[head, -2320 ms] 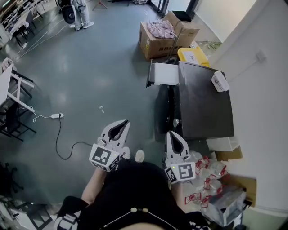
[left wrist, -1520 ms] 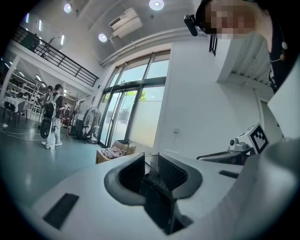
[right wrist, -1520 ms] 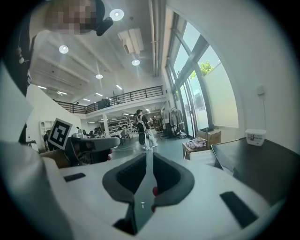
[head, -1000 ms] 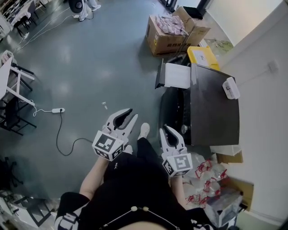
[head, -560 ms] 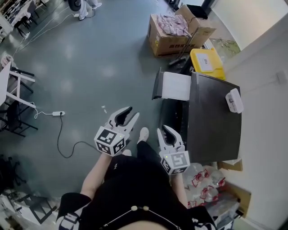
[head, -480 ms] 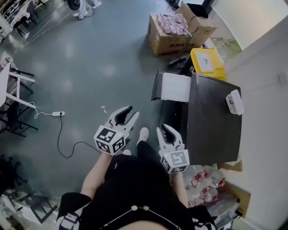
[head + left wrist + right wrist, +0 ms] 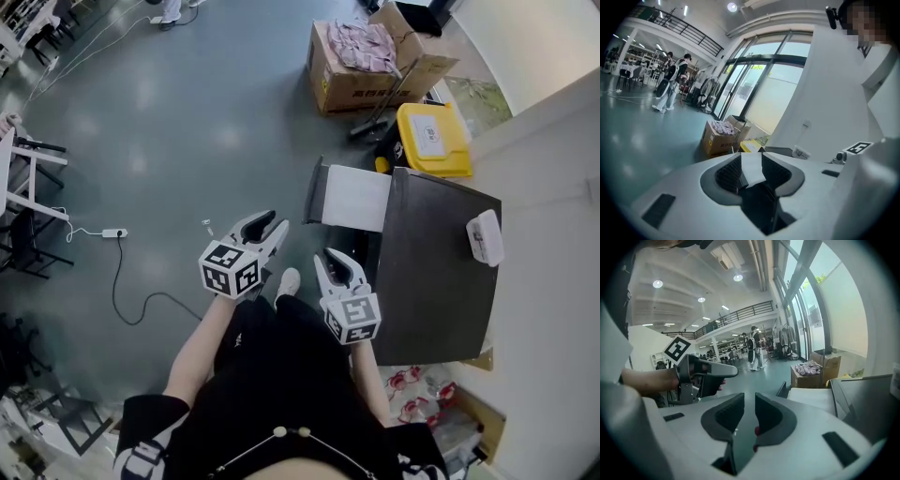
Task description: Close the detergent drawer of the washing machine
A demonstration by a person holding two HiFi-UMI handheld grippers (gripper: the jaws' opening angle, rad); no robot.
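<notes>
Here the detergent drawer [image 7: 354,197] juts leftward, lengthwise; left gripper [image 7: 270,222], right gripper [image 7: 325,259]: fingers just widened, empty.

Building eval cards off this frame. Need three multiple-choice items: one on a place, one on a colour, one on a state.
1. Where is the yellow bin relative to the machine?
A. On its top
B. Beside it, on the side toward the box
C. In front of it, under the drawer

2. What colour is the machine's top?
A. White
B. Yellow
C. Dark, near black

3. What state is the drawer in?
A. Pulled out
B. Pushed in flush
C. Taken off, lying on the floor

Answers:
1 B: in the head view the bin sits against the machine's far side, with the box beyond it.
2 C: the top panel reads near black.
3 A: the white drawer sticks out from the machine's front.
</notes>
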